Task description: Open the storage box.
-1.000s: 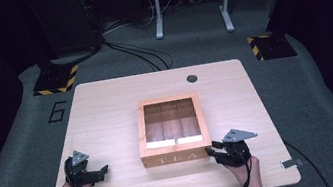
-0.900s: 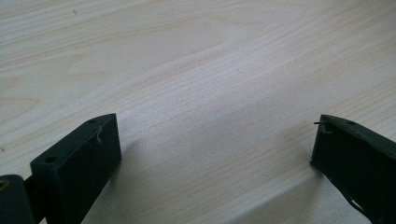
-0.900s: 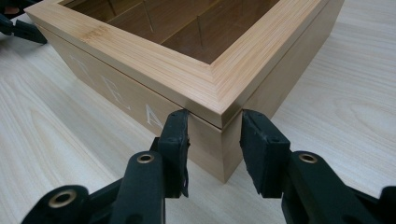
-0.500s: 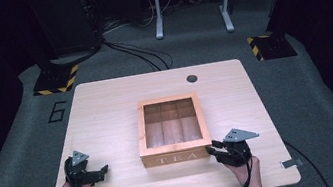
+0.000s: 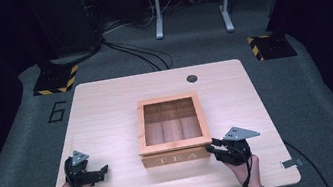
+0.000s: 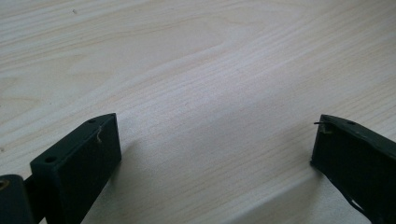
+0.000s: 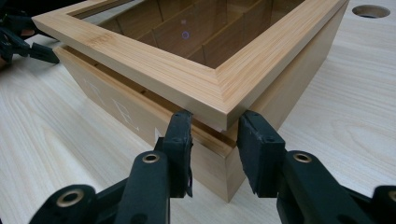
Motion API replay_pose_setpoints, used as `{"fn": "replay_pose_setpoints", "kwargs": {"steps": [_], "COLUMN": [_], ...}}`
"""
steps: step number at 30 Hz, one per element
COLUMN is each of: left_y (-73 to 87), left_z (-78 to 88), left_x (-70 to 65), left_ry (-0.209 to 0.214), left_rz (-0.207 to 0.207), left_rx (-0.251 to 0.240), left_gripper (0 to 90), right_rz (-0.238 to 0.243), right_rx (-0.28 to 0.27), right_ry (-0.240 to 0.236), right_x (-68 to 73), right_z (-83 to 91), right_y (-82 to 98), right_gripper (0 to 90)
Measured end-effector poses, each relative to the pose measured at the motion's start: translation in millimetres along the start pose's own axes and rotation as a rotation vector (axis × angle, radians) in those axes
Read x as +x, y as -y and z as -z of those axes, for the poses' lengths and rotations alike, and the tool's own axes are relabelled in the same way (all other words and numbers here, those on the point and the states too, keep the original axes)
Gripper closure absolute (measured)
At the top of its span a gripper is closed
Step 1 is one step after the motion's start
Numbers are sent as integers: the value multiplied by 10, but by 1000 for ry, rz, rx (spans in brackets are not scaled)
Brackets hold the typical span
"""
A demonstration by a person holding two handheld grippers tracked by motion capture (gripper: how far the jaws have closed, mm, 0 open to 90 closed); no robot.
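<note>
While the left gripper [image 5: 102, 171] is still resting wide open and empty on the bench [image 5: 106, 108], the right gripper [image 7: 214, 140] is lifting the lid [image 7: 187, 70] corner, jaws straddling it.

The pale, light-grained wooden table [image 5: 107, 113] carries faint wavy grain lines beneath the matt black left gripper [image 6: 215, 154], whose black jaws each show small dark holes. Just ahead of the black right gripper [image 7: 212, 135] stands a honey-coloured square bamboo tea box [image 7: 140, 60] with fine straight striping along its lid frame, a clear pane in the lid, darker brown dividers inside and pale lettering "TEA" on its front face. Brass-coloured rivets dot the right gripper's black arms. Beyond it the table has a dark round hole [image 5: 192, 78]. The floor [image 5: 25, 141] is dark grey, with yellow-and-black striped blocks [image 5: 56, 80] and a dark figure "6" [image 5: 57, 111].
</note>
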State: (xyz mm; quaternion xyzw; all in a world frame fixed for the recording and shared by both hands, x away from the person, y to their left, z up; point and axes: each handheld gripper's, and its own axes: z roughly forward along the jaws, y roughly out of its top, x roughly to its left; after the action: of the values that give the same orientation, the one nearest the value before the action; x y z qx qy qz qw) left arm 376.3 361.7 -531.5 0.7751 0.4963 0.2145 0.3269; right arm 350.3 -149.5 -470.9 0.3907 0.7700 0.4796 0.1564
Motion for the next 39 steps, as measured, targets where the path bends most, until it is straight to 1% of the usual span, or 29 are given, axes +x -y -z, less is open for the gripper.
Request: {"fn": "replay_pose_setpoints", "kwargs": {"steps": [1, 4, 8, 9, 13, 16, 17, 18, 22, 27, 28, 29, 30, 32, 33, 39], "left_y": [0, 0, 0, 0, 0, 0, 0, 0, 0, 0, 0, 0, 0, 0, 0, 0], "left_z": [0, 0, 0, 0, 0, 0, 0, 1, 0, 0, 1, 1, 0, 1, 0, 0], "left_x": [0, 0, 0, 0, 0, 0, 0, 0, 0, 0, 0, 0, 0, 0, 0, 0], "left_ry": [0, 0, 0, 0, 0, 0, 0, -1, 0, 0, -1, 0, 0, 0, 0, 0], "left_rz": [0, 0, 0, 0, 0, 0, 0, -1, 0, -1, -2, -1, -1, -1, -1, -1], "left_rx": [0, 0, 0, 0, 0, 0, 0, 0, 0, 0, 1, 0, 0, 0, 0, 0], "left_gripper": [12, 13, 12, 13, 12, 13, 13, 13, 13, 12, 13, 13, 13, 13, 13, 13], "right_rz": [-2, -1, 2, 8, 16, 17, 25, 22, 32, 24, 17, 22, 13, 19, 10, 6], "right_rx": [-2, -5, -21, -33, -43, -57, -65, -65, -74, -87, -97, -99, -101, -110, -105, -119], "right_ry": [7, 7, 15, 18, 28, 36, 40, 41, 44, 47, 47, 46, 46, 47, 48, 49], "right_x": [4, 7, 18, 17, 22, 28, 25, 27, 20, 14, 12, 7, 7, -6, -6, -18], "right_z": [-3, -15, -22, -18, -16, -9, -13, -12, -27, -37, -36, -37, -36, -33, -29, -33], "right_y": [-3, -11, -28, -38, -63, -101, -112, -122, -160, -198, -218, -232, -245, -276, -291, -350], "right_gripper": [649, 648, 647, 648, 647, 650, 652, 652, 658, 661, 664, 663, 664, 665, 665, 664]}}
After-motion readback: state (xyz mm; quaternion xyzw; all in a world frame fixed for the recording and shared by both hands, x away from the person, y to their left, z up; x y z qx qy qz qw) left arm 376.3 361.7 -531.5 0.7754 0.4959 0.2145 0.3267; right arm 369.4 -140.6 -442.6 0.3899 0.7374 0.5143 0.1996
